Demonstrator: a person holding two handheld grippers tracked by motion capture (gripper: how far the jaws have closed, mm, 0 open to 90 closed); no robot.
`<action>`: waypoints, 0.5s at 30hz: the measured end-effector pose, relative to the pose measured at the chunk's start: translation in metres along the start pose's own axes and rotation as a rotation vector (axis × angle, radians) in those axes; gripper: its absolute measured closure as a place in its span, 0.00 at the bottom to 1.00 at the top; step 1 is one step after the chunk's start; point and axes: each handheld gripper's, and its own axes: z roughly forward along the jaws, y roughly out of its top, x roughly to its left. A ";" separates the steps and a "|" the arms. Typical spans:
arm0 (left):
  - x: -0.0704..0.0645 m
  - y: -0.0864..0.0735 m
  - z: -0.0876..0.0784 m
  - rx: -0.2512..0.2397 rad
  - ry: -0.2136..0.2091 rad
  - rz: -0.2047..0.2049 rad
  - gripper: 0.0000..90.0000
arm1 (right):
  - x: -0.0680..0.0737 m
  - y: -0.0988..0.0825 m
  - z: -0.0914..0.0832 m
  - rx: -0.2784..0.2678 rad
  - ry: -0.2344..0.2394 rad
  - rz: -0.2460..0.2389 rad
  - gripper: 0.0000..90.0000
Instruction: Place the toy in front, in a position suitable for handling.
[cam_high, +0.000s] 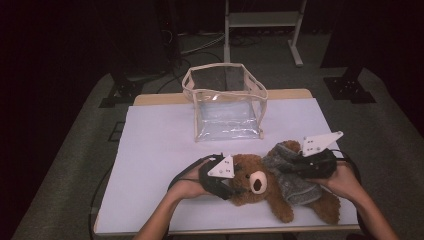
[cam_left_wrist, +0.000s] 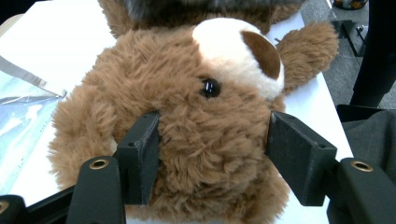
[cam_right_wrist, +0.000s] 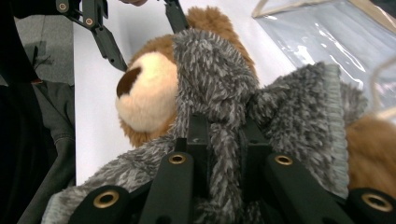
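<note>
A brown teddy bear (cam_high: 257, 182) lies on its back near the front of the white table (cam_high: 155, 145), its head toward the left. It wears a fuzzy grey hoodie (cam_high: 295, 180). My left gripper (cam_high: 235, 187) is shut on the bear's head; in the left gripper view both pads (cam_left_wrist: 140, 154) press into the fur of the head (cam_left_wrist: 205, 116) from either side. My right gripper (cam_high: 292, 165) is shut on the grey hoodie; in the right gripper view a fold of its hood (cam_right_wrist: 215, 79) is pinched between the jaws, beside the bear's muzzle (cam_right_wrist: 144, 98).
A clear plastic bag with cream trim (cam_high: 227, 102) stands open at the back middle of the table. White tabletop stretches to its left and right. A metal stand (cam_high: 262, 25) and cables lie on the dark floor beyond.
</note>
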 end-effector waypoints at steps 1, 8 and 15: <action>0.000 0.000 -0.001 -0.003 -0.001 -0.003 0.40 | -0.001 -0.002 -0.003 -0.002 -0.004 0.006 0.87; 0.006 0.001 -0.007 -0.044 0.016 -0.009 0.40 | -0.001 -0.006 0.007 -0.024 0.012 0.019 0.87; 0.006 0.006 -0.005 -0.046 0.015 0.002 0.37 | 0.006 0.003 0.029 -0.023 0.049 -0.009 0.87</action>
